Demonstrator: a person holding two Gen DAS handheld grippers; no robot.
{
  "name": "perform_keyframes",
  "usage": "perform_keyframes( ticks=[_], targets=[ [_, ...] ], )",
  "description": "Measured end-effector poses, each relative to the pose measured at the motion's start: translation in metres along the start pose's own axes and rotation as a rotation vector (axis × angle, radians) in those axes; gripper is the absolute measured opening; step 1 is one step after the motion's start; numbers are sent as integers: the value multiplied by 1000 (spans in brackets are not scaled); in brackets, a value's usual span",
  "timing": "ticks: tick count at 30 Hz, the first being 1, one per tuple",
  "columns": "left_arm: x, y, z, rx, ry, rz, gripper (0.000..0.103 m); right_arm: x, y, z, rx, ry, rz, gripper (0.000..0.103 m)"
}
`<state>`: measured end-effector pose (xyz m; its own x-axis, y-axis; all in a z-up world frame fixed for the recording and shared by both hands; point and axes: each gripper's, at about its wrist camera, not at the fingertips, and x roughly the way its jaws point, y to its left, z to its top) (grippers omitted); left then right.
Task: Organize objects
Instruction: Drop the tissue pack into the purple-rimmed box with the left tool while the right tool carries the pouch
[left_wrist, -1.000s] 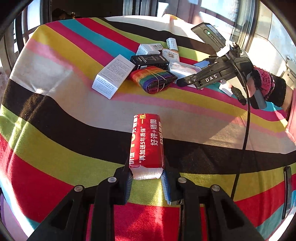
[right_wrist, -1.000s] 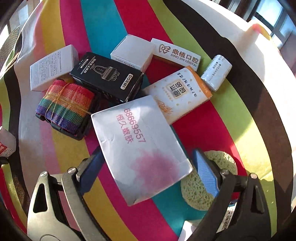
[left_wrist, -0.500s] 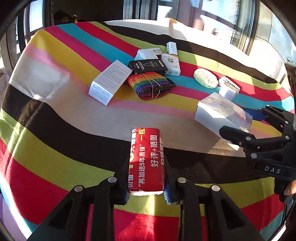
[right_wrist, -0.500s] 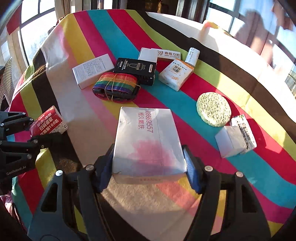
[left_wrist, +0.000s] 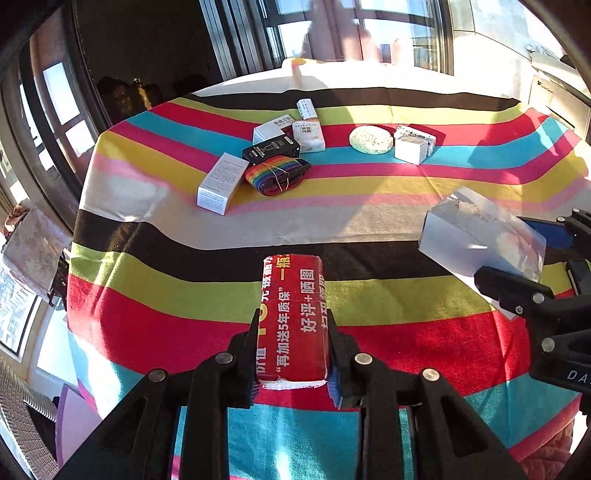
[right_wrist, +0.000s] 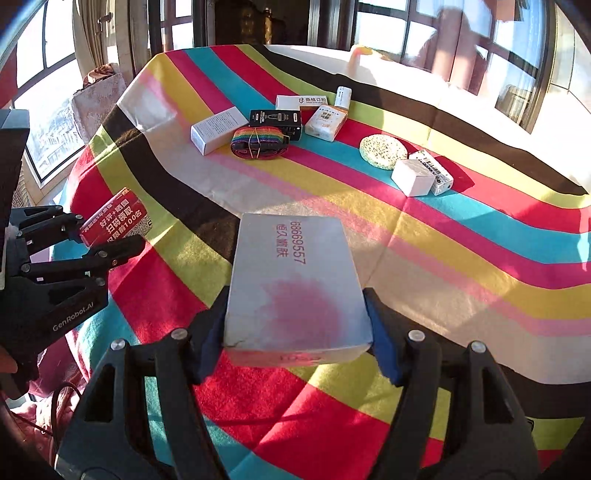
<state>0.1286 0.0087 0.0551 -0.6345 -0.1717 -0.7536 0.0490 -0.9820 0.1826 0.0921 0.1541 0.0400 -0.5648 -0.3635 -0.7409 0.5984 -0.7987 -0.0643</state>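
A red packet (left_wrist: 291, 317) with white and yellow print sits between the pads of my left gripper (left_wrist: 293, 343), which is shut on it above the near stripes of the table. From the right wrist view, the same red packet (right_wrist: 114, 221) shows at the far left in the left gripper (right_wrist: 107, 236). My right gripper (right_wrist: 295, 332) is shut on a flat silver-white box (right_wrist: 295, 284) with a pink blotch and red print, held clear of the cloth. In the left wrist view that silver-white box (left_wrist: 476, 240) hangs at the right edge.
The striped tablecloth (left_wrist: 369, 221) covers a round table. At its far side lie a white printed carton (left_wrist: 221, 182), a rainbow strap (left_wrist: 277, 175), a black box (left_wrist: 271, 149), a round sponge (left_wrist: 371, 139) and small white boxes (left_wrist: 412, 146). Windows ring the room.
My right gripper closed on the silver-white box, lifted it out of the far cluster and drew it back to the near side. The left gripper pulled back and rose with the red packet.
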Motion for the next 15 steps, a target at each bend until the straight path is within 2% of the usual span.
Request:
perform_keyframes(
  ticks=[7,15],
  targets=[
    [-48,8,-8,11,-87,42,29,-48,15,-3,-19,-62,3,71],
    [-74,37,-17,-36,-116,78,29,-80,46,7,-74,-131,33,71]
  ],
)
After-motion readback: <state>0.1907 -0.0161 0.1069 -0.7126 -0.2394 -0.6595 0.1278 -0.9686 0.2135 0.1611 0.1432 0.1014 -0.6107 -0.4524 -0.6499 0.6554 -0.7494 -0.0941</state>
